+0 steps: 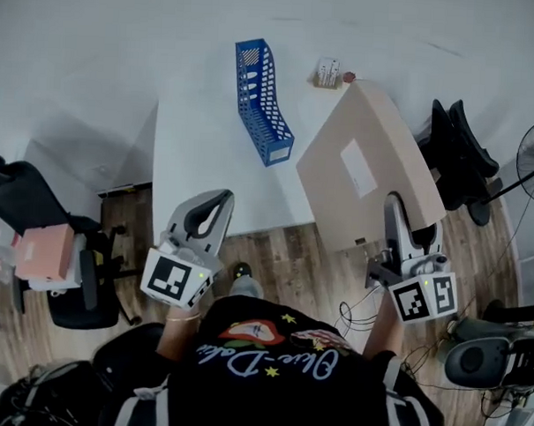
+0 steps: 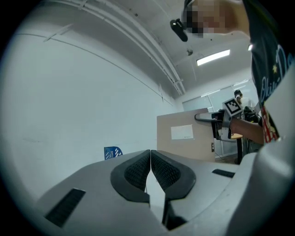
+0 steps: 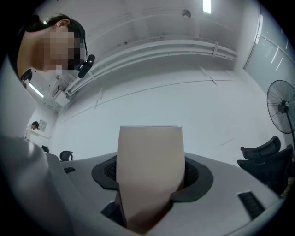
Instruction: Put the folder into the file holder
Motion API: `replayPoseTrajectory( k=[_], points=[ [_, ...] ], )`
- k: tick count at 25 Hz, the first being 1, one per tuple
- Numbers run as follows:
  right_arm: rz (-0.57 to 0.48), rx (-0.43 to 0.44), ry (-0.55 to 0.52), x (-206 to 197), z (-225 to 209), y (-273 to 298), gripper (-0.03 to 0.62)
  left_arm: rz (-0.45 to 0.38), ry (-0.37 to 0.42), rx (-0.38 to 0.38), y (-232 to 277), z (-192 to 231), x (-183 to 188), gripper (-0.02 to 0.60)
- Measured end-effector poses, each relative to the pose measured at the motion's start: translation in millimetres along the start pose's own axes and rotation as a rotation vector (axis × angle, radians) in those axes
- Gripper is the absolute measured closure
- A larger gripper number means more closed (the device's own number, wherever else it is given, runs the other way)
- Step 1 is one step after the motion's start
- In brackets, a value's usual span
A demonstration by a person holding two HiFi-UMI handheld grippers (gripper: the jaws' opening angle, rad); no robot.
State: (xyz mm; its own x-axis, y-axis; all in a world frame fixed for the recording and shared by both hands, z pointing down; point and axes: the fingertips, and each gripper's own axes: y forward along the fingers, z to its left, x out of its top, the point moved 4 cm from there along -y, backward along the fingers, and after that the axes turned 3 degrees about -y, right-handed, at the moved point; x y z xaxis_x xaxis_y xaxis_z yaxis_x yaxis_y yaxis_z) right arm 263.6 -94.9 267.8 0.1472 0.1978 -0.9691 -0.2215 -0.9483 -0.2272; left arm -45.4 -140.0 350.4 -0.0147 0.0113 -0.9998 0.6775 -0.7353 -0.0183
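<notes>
Carrying step under way: gripping the folder (image 1: 366,163) by its near edge in the right tool (image 1: 397,209), tilted above the desk's (image 1: 194,160) right side. Holding the left tool (image 1: 212,207) closed on nothing, near left. Next, likely swinging left and lining up edge-on over the blue file holder (image 1: 263,102).

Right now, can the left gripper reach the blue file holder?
Probably yes: the left gripper, shut and empty, faces bare table before the file holder; the folder is farther right.
</notes>
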Motion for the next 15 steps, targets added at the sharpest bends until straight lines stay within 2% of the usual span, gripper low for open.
replayPoseTrajectory(
  k=[7,15],
  points=[
    [-0.067,-0.017,-0.025,8.9,23.1,84.5,0.33,-0.007,-0.02,-0.053,39.3,70.5,2.0,0.577],
    [-0.085,-0.01,-0.022,-1.9,40.4,153.9,0.33,-0.006,-0.047,-0.046,57.7,130.5,-4.4,0.577]
  ],
)
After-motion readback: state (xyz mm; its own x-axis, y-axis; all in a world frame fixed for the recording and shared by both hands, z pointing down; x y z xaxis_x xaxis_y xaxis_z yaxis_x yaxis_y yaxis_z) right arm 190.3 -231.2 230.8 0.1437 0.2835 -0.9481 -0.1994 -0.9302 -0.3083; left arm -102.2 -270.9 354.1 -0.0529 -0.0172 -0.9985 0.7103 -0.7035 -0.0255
